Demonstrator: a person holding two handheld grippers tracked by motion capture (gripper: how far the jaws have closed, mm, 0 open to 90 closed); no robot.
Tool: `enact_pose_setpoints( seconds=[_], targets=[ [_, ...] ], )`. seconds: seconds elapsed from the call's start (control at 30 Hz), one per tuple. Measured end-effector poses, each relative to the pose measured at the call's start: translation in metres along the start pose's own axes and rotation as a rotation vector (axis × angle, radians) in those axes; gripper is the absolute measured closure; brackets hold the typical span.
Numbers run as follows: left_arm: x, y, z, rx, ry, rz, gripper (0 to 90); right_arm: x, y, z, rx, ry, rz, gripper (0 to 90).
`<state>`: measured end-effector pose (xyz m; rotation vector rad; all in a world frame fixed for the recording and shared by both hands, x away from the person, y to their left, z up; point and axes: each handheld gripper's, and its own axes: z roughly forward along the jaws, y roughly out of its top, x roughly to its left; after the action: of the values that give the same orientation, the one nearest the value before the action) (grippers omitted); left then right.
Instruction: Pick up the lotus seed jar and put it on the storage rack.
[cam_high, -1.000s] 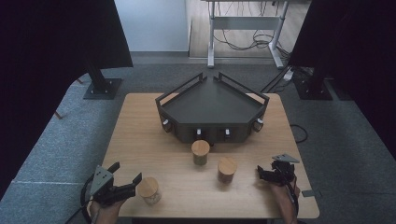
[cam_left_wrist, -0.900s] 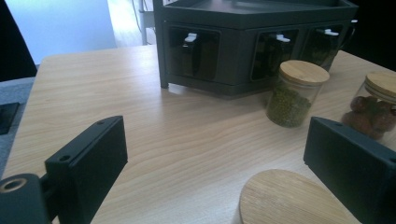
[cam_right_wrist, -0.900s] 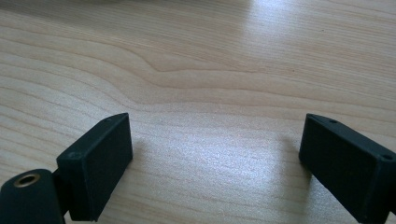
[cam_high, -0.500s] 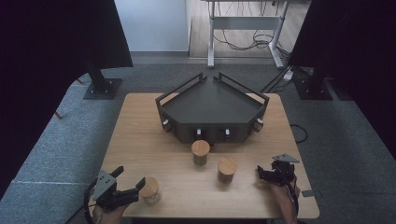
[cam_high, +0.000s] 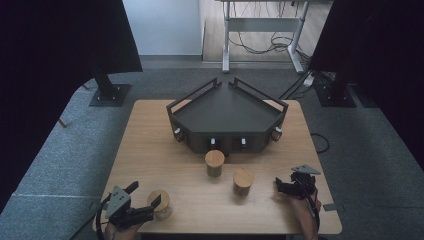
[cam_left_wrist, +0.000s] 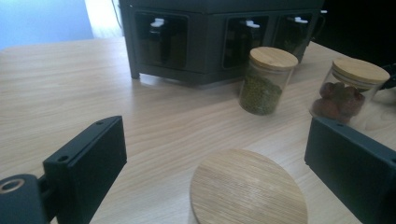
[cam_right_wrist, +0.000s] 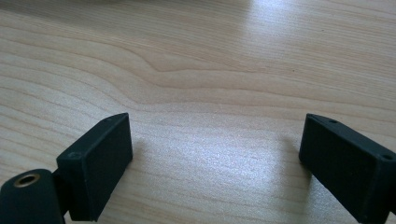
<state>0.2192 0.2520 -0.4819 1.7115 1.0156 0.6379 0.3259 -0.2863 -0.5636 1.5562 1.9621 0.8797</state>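
Observation:
Three glass jars with wooden lids stand on the table. The nearest jar sits by the front left edge, and its round lid lies low between the jaws of my left gripper, which is open with gaps on both sides. A jar of green grains and a jar of reddish-brown pieces stand mid-table. My right gripper is open at the front right, with bare wood between its jaws.
A black angular rack stands at the back of the table, with small white-capped bottles in its front compartments. Dark stands and a desk frame with cables are on the floor beyond the table.
My left gripper has slid slightly toward the table's near edge, staying around the nearest jar. The jars and the right gripper have not moved.

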Motion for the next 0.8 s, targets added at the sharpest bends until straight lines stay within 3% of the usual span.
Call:
enact_pose_setpoints(
  seconds=[0.8],
  targets=[
    [-0.013, -0.021, 0.016, 0.031, -0.015, 0.022, 4.7, 0.000, 0.000, 0.000, 0.000, 0.001, -0.001, 8.8]
  ],
)
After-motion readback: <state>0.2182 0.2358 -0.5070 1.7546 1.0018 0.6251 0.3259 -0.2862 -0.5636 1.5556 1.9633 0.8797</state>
